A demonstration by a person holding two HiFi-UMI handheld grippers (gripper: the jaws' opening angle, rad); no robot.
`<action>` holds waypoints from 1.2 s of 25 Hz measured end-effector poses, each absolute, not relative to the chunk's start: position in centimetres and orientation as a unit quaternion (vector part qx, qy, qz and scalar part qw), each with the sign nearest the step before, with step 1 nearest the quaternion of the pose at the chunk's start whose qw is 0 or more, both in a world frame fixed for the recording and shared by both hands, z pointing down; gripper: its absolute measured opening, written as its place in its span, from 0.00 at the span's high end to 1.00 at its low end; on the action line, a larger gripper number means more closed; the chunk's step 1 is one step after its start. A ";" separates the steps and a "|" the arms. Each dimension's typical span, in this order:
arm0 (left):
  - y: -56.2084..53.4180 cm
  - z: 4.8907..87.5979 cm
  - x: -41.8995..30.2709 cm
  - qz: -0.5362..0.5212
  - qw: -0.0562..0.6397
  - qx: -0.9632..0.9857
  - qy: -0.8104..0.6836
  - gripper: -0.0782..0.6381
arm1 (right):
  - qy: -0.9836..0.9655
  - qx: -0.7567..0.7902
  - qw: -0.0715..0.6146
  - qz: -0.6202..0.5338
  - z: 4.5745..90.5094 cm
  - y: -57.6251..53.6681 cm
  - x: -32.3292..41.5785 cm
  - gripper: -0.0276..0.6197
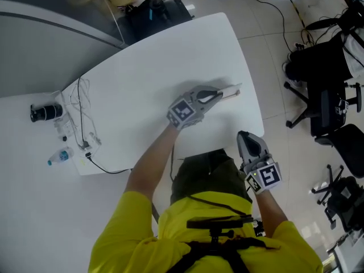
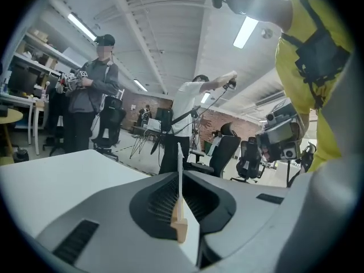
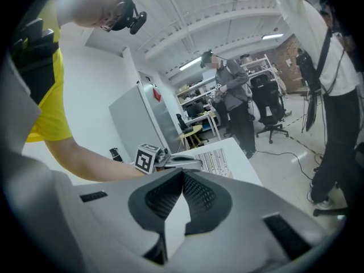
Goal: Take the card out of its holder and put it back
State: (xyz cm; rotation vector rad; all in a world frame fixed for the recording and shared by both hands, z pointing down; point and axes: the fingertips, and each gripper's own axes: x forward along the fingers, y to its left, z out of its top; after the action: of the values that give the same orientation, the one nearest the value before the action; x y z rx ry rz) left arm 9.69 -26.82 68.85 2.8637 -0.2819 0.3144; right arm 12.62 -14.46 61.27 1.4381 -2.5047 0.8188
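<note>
Card (image 2: 180, 169) stands edge-on at about 1 o'clock on the white table (image 1: 170, 56). It is pinched between the closed jaws of the left gripper (image 1: 219, 95), with its foot in the wooden holder (image 2: 180, 227). It looks ready to be drawn out, which calls for a straight pull with the holder steadied. The right gripper (image 1: 244, 136), jaws together and empty, hangs at 5 o'clock. Cables (image 1: 81, 115) and a bottle (image 1: 60, 157) at 9 o'clock lie well clear.
</note>
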 end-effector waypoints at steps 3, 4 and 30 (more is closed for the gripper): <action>-26.7 67.6 9.6 0.099 0.125 0.982 -0.105 0.88 | -0.832 0.480 0.073 0.269 61.1 -14.6 13.0 0.95; -26.8 67.0 9.5 0.098 0.125 0.981 -0.108 0.88 | -0.832 0.481 0.072 0.268 61.0 -14.7 13.1 0.95; -21.3 29.1 2.6 -0.026 0.006 0.982 -0.184 0.88 | -0.852 0.507 -0.005 0.131 44.6 -16.8 12.6 0.95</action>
State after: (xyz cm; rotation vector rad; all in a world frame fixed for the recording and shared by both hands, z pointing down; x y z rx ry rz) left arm 2.58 -21.27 29.11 3.0754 -0.5772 -0.0827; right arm 12.58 -16.84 44.55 1.5975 -2.6848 0.4132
